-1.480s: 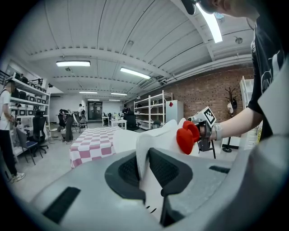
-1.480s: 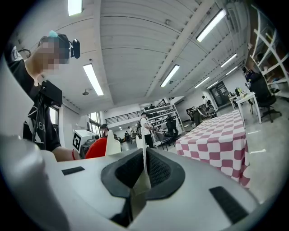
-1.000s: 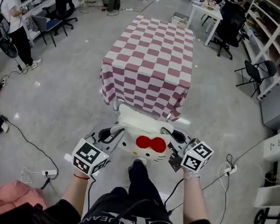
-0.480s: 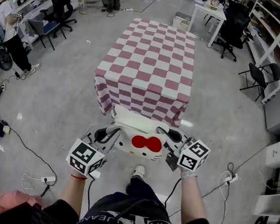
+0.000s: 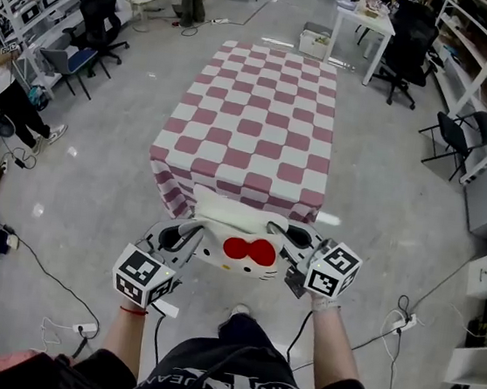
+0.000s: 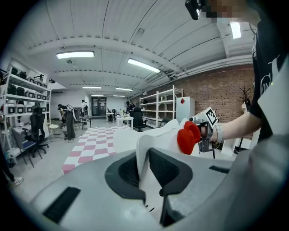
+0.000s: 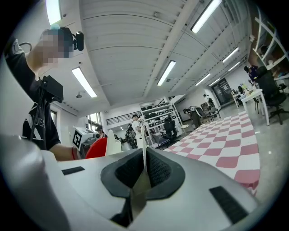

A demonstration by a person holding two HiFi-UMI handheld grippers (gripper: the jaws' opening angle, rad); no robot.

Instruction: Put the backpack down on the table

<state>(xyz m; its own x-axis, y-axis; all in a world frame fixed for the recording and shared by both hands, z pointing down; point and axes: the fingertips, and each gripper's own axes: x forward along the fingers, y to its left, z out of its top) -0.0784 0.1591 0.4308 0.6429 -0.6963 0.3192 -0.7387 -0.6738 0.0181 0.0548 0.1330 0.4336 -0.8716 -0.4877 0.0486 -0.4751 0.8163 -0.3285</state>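
While pinched by left gripper [image 5: 187, 237], right gripper [image 5: 290, 238], plush backpack [image 5: 238, 237] hangs.

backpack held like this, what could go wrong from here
The left tool and right tool each pinch only a thin white edge of the backpack, so it could slip free. It hangs at the checkered table's near edge, not over the top; released early, it may drop to the floor.

Bright, evenly lit indoor hall seen through wide-angle lenses.
Ceiling strip lights [image 6: 75, 54] cast soft, faint shadows and small glare spots on the grey floor [image 5: 94, 189]; both gripper views curve strongly, darken at the corners and blur nearest the lens.
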